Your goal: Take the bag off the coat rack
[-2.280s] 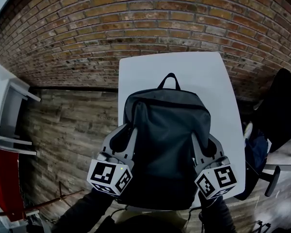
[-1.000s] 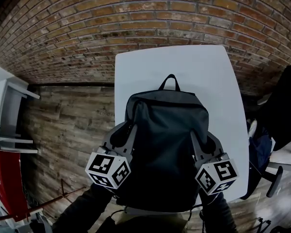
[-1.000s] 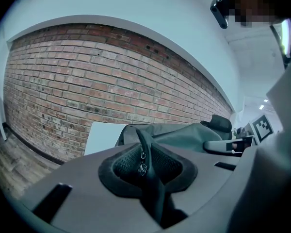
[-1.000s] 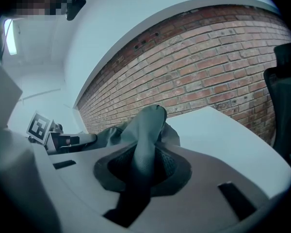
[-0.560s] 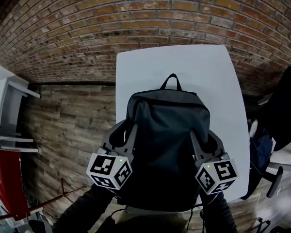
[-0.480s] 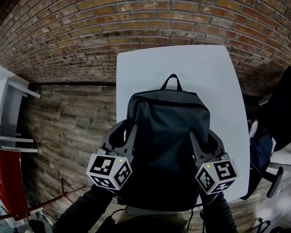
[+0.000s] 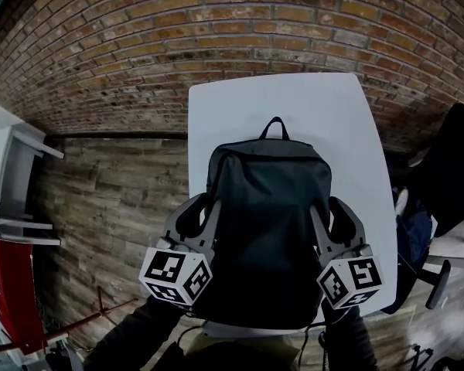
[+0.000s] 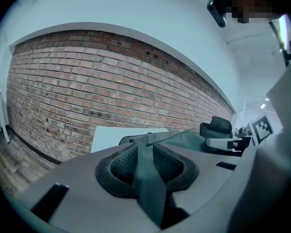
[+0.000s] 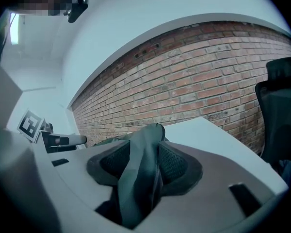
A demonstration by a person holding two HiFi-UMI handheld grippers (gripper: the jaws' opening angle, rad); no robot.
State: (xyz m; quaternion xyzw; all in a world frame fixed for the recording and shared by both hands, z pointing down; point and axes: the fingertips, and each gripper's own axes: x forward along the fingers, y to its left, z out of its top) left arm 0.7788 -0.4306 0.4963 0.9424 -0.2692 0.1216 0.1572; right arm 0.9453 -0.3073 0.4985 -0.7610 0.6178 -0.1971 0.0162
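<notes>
A dark grey backpack (image 7: 267,222) lies flat on the white table (image 7: 216,107), its top handle (image 7: 274,126) towards the brick wall. My left gripper (image 7: 197,211) is at the bag's left edge. In the left gripper view a narrow fold of bag fabric (image 8: 146,174) is pinched between its pads, though the jaws have eased a little wider. My right gripper (image 7: 332,213) is at the bag's right edge. Its jaws have just been opening, and a bunched fold of fabric (image 9: 138,178) sits loosely between them. No coat rack is in view.
A brick wall (image 7: 216,37) stands behind the table, with wood-plank floor (image 7: 108,199) to the left. A black office chair (image 7: 448,168) is close to the table's right side. White furniture (image 7: 15,176) and a red object (image 7: 8,284) stand at far left.
The right gripper's jaws have spread wider around the bag's right edge. Bag and both hands have stayed nearly where they were on the table.
</notes>
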